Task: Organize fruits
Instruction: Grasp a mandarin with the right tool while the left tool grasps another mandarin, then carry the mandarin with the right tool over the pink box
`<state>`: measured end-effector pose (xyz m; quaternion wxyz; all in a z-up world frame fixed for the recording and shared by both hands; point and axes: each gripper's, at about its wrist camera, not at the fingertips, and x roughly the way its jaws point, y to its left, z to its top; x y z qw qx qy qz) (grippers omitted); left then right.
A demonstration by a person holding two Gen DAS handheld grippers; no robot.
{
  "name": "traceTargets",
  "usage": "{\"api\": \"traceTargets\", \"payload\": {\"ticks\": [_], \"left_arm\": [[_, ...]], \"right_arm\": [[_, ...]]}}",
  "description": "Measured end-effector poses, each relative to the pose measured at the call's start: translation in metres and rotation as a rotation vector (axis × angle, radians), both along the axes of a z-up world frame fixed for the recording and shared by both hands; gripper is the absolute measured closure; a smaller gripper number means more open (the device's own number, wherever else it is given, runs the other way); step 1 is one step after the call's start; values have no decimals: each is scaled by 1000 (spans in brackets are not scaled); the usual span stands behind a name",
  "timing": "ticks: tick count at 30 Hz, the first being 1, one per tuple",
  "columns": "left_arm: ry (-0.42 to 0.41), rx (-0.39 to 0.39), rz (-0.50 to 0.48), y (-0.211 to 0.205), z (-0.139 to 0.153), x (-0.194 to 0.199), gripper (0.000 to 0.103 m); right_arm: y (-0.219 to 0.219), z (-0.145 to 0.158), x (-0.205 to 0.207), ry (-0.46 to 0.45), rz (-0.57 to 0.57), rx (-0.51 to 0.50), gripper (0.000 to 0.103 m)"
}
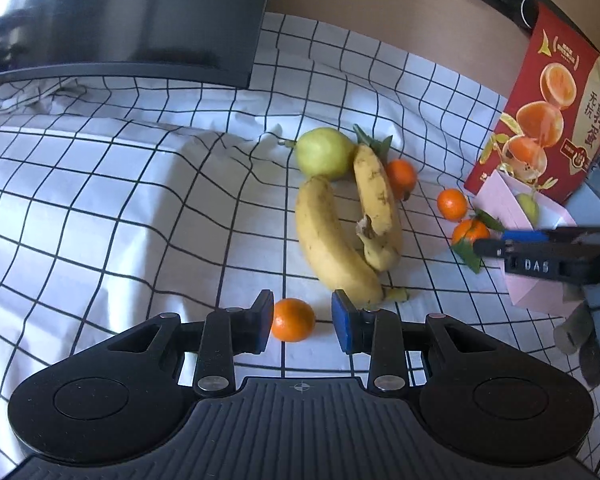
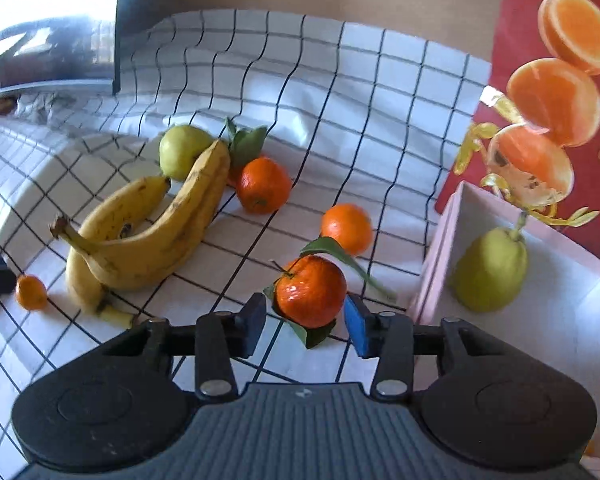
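Bracketing tangerines [image 2: 311,291], spread tongs [image 2: 306,326].

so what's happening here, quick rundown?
Fruit sorting on a checked cloth, a person working two handheld grippers. The left gripper has its jaws open around a small mandarin, not closed on it. The right gripper is open around a leafy mandarin beside the pink box. One pear is already in the box. Two bananas, another pear and two more mandarins are loose on the cloth.
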<state>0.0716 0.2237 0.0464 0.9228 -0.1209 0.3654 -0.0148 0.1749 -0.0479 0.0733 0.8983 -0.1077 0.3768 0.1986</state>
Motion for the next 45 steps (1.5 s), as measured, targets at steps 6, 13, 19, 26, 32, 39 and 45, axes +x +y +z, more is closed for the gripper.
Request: {"api": "traceTargets", "payload": {"ticks": [6, 13, 19, 26, 32, 39, 45], "left_arm": [[11, -1, -4, 1, -1, -5, 68], [18, -19, 15, 12, -4, -11, 68], [18, -48, 14, 17, -9, -13, 68], [19, -50, -10, 16, -14, -10, 68], [17, -13, -37, 15, -13, -5, 68], [48, 26, -73, 6, -19, 11, 68], [76, 56, -43, -4, -25, 22, 67]], "right_arm": [[15, -3, 6, -70, 7, -74, 46], [36, -13, 29, -63, 52, -210, 46], [30, -9, 50, -1, 102, -169, 46], [29, 14, 78, 16, 101, -85, 46], [40, -19, 110, 151, 2, -119, 46], [27, -15, 104, 179, 19, -24, 61], [3, 37, 59, 54, 67, 116, 61]]}}
